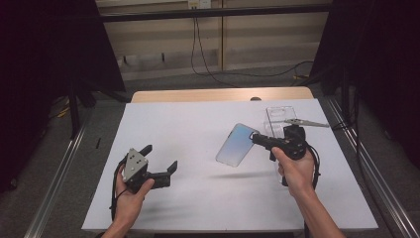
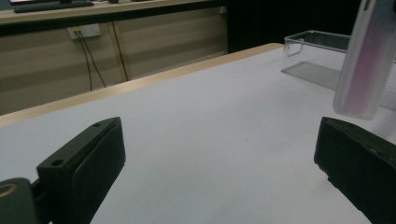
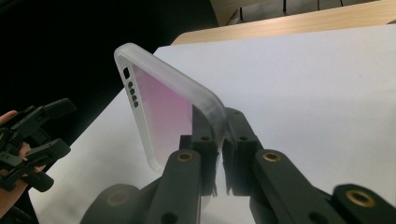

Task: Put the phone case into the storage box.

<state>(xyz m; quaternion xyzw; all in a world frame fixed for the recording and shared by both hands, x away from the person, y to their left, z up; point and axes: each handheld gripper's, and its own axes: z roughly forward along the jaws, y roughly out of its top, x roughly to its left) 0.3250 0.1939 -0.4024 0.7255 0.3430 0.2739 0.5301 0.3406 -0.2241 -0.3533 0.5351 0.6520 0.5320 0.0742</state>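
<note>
Risk: phone case (image 3: 161, 109) is being pinched by one edge only; it could be pivoting or slipping out, since most of it is hanging unsupported ahead of the jaws.
Right gripper (image 1: 261, 140): jaws are clamping tight on the case's rim.
Left gripper (image 1: 159, 159): jaws are standing wide apart, holding nothing.
Case position: lifted off the tabletop (image 1: 198, 198), jutting out beyond the right gripper, toward the left one.
Case look: frosted translucent rim, pinkish back, tilted.
Nearby: clear case (image 1: 280, 118) is lying past the right gripper.
</note>
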